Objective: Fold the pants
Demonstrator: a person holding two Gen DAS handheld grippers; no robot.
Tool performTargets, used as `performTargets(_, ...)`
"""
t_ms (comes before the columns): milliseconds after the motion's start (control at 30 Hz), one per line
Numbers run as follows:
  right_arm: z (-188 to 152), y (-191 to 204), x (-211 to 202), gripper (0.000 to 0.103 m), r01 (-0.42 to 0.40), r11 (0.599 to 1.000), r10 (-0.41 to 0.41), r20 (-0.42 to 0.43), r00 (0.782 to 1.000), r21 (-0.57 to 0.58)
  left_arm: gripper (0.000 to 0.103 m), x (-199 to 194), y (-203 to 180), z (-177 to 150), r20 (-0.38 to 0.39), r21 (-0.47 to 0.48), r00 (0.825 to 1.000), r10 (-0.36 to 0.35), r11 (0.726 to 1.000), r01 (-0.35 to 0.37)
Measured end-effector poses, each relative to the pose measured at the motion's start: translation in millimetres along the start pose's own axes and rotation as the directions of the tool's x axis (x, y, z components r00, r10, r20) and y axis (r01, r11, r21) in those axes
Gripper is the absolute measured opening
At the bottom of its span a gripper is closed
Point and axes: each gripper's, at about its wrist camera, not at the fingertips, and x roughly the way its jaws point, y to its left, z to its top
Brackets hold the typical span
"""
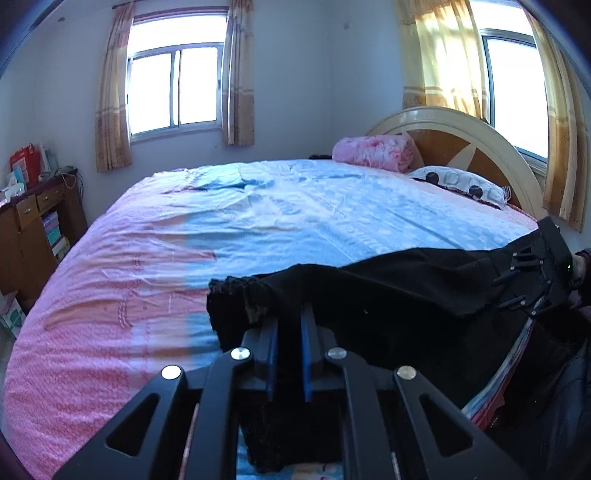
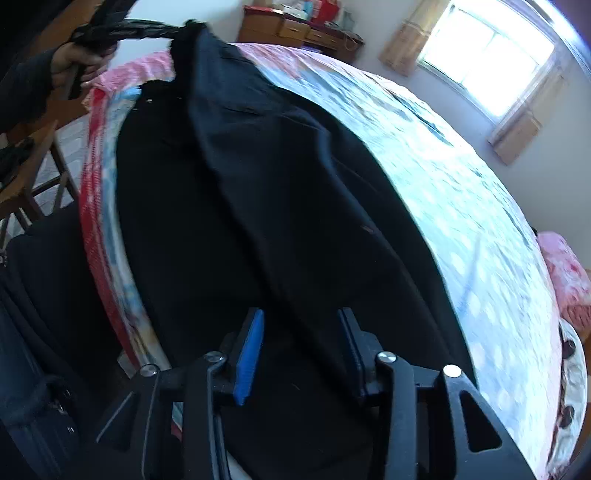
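Note:
Black pants (image 1: pixel 388 291) lie stretched along the near edge of the bed, also filling the right wrist view (image 2: pixel 258 184). My left gripper (image 1: pixel 289 325) is shut on one end of the pants, a frayed hem bunched around its blue pads. My right gripper (image 2: pixel 301 332) shows its blue pads apart over the other end of the pants, with fabric lying between and under them. In the left wrist view the right gripper (image 1: pixel 535 280) sits at the far right end of the pants. In the right wrist view the left gripper (image 2: pixel 107 29) is held by a hand at the top left.
The bed (image 1: pixel 221 221) has a pink and blue sheet. A rolled pink blanket (image 1: pixel 373 151) and a pillow (image 1: pixel 458 184) lie by the headboard (image 1: pixel 461 122). A wooden desk (image 1: pixel 33 229) stands left of the bed. A wooden chair (image 2: pixel 33 177) stands beside the bed.

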Motion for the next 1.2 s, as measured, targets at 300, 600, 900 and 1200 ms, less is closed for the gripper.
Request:
performTargets(300, 0, -6, 12, 0.003, 0.045, 0.999, -0.046, -0.050, 0.998, -0.016, 0.012, 5, -1, 4, -0.007, 0.051, 1.000, 0.013, 0.999, -0.012)
performTargets(600, -11, 20, -47, 0.003, -0.070, 0.996, 0.069, -0.015, 0.997, -0.060, 0.012, -18, 9, -49, -0.053, 0.003, 0.999, -0.005, 1.000, 0.005)
performTargets(900, -24, 41, -8, 0.003, -0.129, 0.979, 0.114, -0.106, 0.988, -0.155, 0.021, -18, 10, -92, -0.127, -0.031, 0.991, 0.037, 0.999, -0.042)
performTargets(1200, -34, 45, -13, 0.005, -0.097, 0.974, 0.078, -0.096, 0.992, -0.203, 0.050, -23, 37, -113, -0.219, -0.028, 0.956, 0.198, 0.978, -0.209)
